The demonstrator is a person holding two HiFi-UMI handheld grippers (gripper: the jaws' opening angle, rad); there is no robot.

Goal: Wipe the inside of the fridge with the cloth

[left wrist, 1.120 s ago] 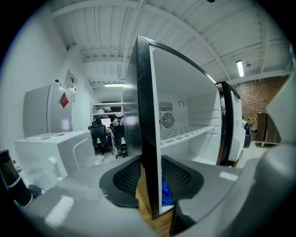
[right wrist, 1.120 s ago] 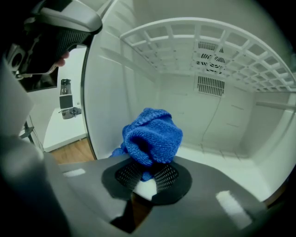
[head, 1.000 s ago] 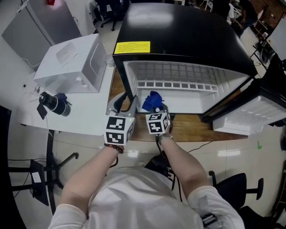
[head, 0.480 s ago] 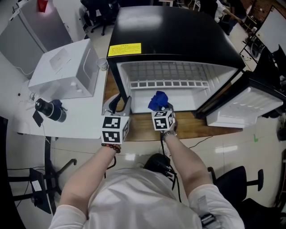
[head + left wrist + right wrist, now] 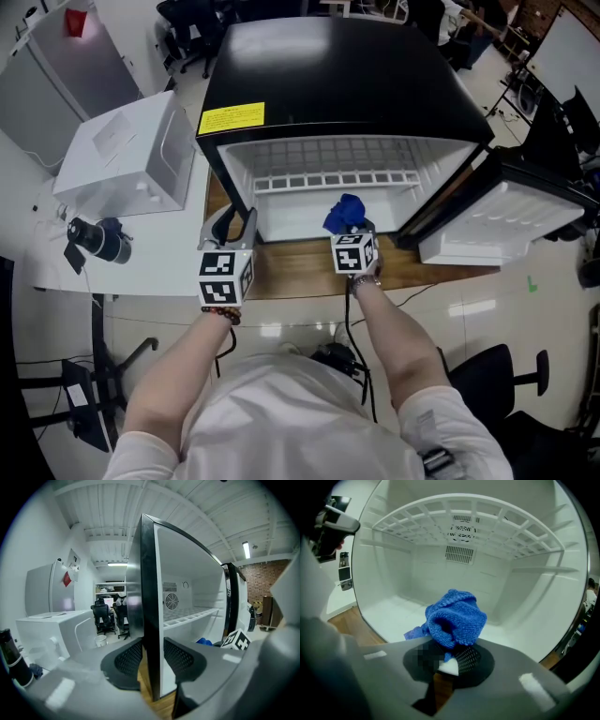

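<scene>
Left gripper (image 5: 153, 656) sits at the near left, about level, jaws clamped on either side of the fridge wall (image 5: 149, 597). Right gripper (image 5: 449, 660) is further right and tipped downward, jaws nearly together, pinching the bunched blue cloth (image 5: 455, 618). Both forearms are bare and reach forward from the torso: left forearm (image 5: 178, 370) angled outward, right forearm (image 5: 394, 342) closer to straight ahead.

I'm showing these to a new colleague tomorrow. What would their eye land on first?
Most striking is the bright blue cloth, bunched and pinched in the right gripper at the mouth of the open fridge, vivid against its bare white inside. Next comes the fridge's glossy black top with a yellow label near its front left corner, and the left gripper clamped on the front edge of the fridge's left wall.
</scene>
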